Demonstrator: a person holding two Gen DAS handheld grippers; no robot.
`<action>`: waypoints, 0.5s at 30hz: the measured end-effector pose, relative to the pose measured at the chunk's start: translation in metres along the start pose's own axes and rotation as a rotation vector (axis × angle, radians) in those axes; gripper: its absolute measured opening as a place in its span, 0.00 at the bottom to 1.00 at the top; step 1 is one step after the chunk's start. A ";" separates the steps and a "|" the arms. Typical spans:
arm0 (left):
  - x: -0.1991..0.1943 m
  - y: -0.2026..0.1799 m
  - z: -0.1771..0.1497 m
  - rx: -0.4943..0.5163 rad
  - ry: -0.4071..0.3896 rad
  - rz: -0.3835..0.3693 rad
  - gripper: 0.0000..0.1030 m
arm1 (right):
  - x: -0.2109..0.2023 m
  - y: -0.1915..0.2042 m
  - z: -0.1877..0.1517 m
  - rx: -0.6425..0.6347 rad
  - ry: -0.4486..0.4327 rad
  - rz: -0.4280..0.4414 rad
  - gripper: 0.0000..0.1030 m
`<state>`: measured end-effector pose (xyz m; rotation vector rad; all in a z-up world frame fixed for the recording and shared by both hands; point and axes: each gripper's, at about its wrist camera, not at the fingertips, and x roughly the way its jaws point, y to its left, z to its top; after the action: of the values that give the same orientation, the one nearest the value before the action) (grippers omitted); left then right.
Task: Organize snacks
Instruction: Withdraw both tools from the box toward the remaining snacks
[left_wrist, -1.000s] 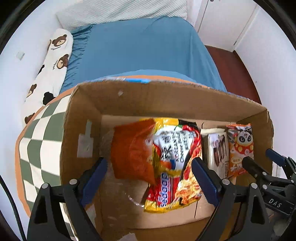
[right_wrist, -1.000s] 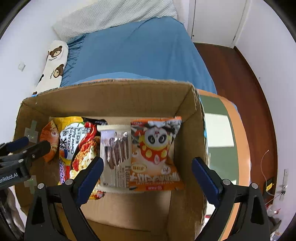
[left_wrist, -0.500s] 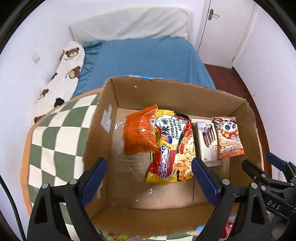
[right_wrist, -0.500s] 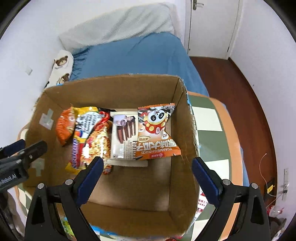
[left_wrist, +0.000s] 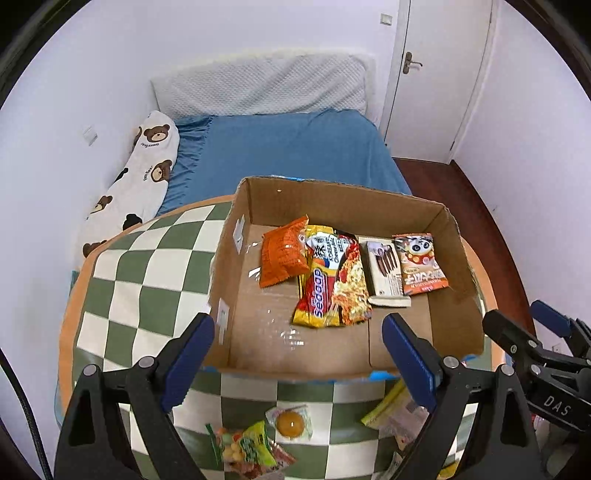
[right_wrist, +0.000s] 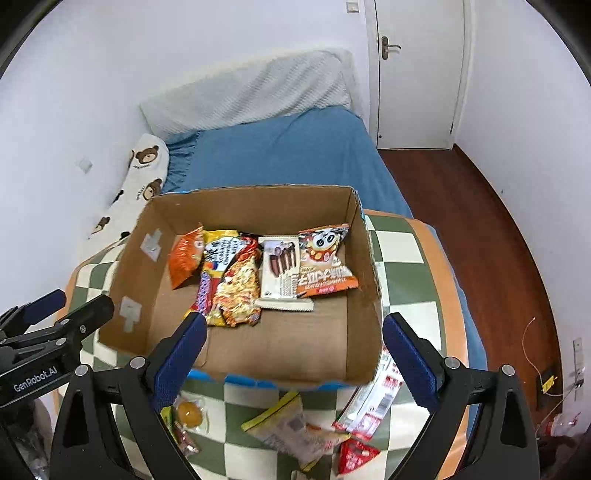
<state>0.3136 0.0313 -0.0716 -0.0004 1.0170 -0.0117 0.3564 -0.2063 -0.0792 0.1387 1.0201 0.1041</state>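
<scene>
Both my grippers, left and right, hang wide open and empty above the cardboard box's near edge. Four snack packs sit inside; loose snacks lie on the checkered table underneath.

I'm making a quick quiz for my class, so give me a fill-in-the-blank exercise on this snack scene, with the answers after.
1. The panda snack packet lies inside the cardboard ____.
2. The box stands on a cloth checked in white and ____.
3. The left gripper and the right gripper both hold ____.
4. Behind the box, the bed has a ____ cover.

Answers: box; green; nothing; blue
</scene>
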 end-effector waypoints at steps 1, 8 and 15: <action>-0.003 0.001 -0.005 -0.002 0.001 -0.001 0.90 | -0.004 0.000 -0.004 0.004 0.004 0.008 0.95; 0.011 0.014 -0.049 -0.038 0.091 0.021 0.90 | 0.017 0.001 -0.059 -0.029 0.157 0.031 0.95; 0.058 0.054 -0.125 -0.141 0.305 0.100 0.90 | 0.101 -0.003 -0.121 -0.158 0.385 0.001 0.95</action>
<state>0.2386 0.0850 -0.1868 -0.0782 1.3200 0.1547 0.3055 -0.1863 -0.2266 -0.0276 1.3906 0.2178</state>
